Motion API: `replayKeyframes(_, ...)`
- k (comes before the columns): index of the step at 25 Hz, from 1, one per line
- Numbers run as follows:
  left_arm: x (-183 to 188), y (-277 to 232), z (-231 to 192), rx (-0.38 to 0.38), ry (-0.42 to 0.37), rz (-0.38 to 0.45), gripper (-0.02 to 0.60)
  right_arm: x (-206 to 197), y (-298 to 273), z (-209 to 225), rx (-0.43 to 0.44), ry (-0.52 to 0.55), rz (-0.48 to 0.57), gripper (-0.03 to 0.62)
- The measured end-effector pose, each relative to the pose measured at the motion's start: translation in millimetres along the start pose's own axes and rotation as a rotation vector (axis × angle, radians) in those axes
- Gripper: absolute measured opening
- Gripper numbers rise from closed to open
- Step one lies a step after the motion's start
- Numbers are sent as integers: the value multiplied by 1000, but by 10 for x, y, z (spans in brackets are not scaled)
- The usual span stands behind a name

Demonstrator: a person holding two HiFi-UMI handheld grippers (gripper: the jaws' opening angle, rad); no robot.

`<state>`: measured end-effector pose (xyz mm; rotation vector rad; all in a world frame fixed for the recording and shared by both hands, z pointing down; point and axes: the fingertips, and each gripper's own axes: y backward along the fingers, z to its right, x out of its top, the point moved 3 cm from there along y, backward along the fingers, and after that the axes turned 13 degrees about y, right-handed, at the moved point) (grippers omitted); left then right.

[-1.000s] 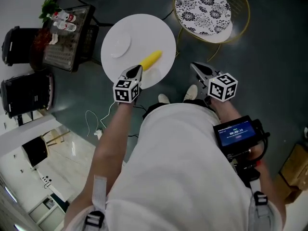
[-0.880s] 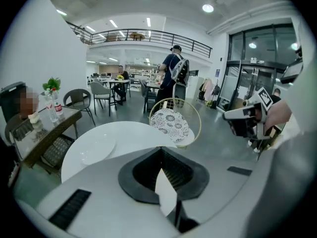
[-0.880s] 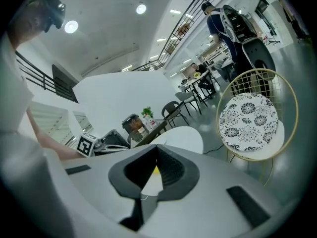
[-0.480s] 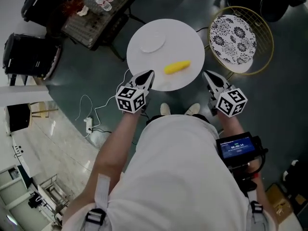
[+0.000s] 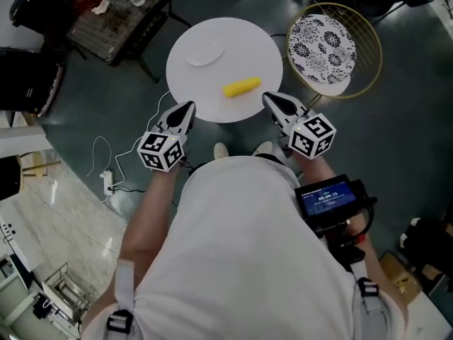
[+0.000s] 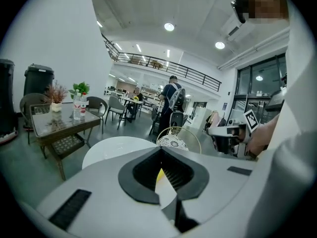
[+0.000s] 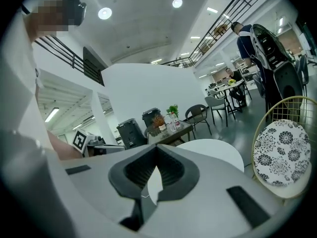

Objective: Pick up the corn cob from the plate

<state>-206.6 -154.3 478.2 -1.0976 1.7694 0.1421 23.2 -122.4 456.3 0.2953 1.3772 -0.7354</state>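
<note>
Corn cob (image 5: 241, 88) lies on the round white table (image 5: 249, 47), near its front edge, apart from the small plate (image 5: 206, 51).
Probably light, stiff and apt to roll, so pinch across its middle. The left gripper (image 5: 185, 112) and right gripper (image 5: 272, 101) flank it, both clenched and empty.

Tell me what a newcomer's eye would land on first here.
The yellow corn cob stands out, lying on the white round table in the upper middle of the head view. Below it, the left gripper and right gripper flank the table's near edge, both shut and empty. To the right, a black-and-white patterned chair in a gold wire frame draws the eye.
</note>
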Motion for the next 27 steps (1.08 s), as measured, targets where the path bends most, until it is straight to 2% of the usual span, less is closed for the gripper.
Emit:
replayKeyframes(5, 8, 41, -88, -13, 17, -1, 8, 41, -60, -91, -3, 21, -8, 8)
replayKeyframes(20, 25, 88, -289, -47, -1, -23, 8, 28, -258, -236, -19, 26, -9, 8)
replayKeyframes(27, 155, 199, -294, -65, -35, -27, 8, 94, -341, -355, -22, 36, -23, 8)
